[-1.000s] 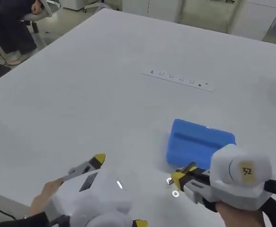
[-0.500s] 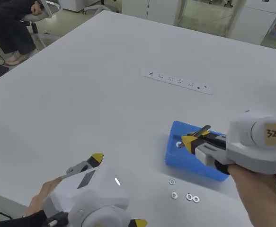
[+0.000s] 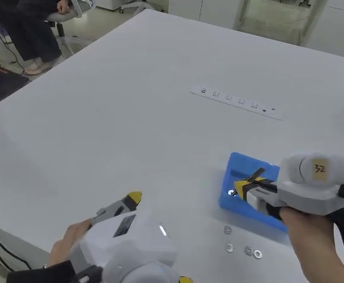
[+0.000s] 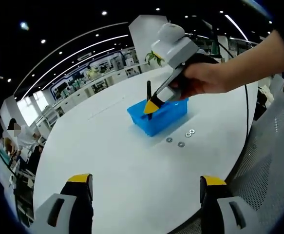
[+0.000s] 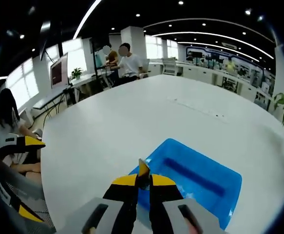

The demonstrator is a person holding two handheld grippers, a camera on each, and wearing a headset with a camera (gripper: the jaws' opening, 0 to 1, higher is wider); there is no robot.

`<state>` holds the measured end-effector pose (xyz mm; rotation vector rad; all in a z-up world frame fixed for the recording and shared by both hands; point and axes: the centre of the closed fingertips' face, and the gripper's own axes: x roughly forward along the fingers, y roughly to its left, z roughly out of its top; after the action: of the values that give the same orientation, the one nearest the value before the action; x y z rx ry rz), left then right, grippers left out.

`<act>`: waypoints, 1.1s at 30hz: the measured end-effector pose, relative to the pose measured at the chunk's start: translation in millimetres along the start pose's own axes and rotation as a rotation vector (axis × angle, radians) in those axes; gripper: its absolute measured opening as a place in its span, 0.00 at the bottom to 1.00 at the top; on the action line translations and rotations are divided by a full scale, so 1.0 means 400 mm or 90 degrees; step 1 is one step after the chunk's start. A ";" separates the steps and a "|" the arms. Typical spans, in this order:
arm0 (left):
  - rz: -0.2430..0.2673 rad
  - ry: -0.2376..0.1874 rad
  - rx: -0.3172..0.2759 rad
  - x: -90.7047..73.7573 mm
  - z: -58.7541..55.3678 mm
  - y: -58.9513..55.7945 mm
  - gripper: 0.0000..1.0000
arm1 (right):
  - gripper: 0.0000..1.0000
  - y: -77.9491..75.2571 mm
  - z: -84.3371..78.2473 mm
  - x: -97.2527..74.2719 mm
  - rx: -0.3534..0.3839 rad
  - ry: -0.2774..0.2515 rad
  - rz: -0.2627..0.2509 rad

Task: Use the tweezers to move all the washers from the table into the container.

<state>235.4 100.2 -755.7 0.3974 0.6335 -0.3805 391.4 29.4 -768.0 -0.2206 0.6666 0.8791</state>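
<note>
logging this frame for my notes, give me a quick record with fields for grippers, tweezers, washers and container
left gripper: jaws wide open, holding nothing, near the table's front edge
right gripper: jaws shut on the tweezers, over the container
container: blue, sitting on the white table
washers: four loose on the table, just in front of the container
washer in tweezers: cannot tell
other: power strip farther back

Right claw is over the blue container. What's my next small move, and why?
Probably ease the right claw slightly so the tweezers release over the blue container: their tips hang above it, and four washers lie on the table.
</note>
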 end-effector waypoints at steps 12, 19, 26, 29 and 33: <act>0.005 0.010 0.000 -0.004 -0.005 0.004 0.92 | 0.05 -0.010 -0.026 0.022 0.016 0.022 0.003; 0.008 0.012 0.004 -0.005 -0.007 0.006 0.92 | 0.06 -0.024 -0.007 -0.003 0.023 0.003 -0.013; 0.011 0.008 -0.001 -0.007 -0.005 0.009 0.92 | 0.05 0.003 0.049 -0.101 0.042 -0.061 -0.007; 0.014 0.000 -0.009 -0.010 -0.001 0.014 0.92 | 0.05 0.028 0.052 -0.142 0.042 -0.075 0.001; 0.028 -0.011 -0.022 -0.015 0.005 0.028 0.92 | 0.05 0.059 0.042 -0.179 0.032 -0.083 0.005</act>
<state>237.3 110.3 -747.7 0.3736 0.6126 -0.3299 348.5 5.9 -708.5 -0.1140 0.5679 0.8755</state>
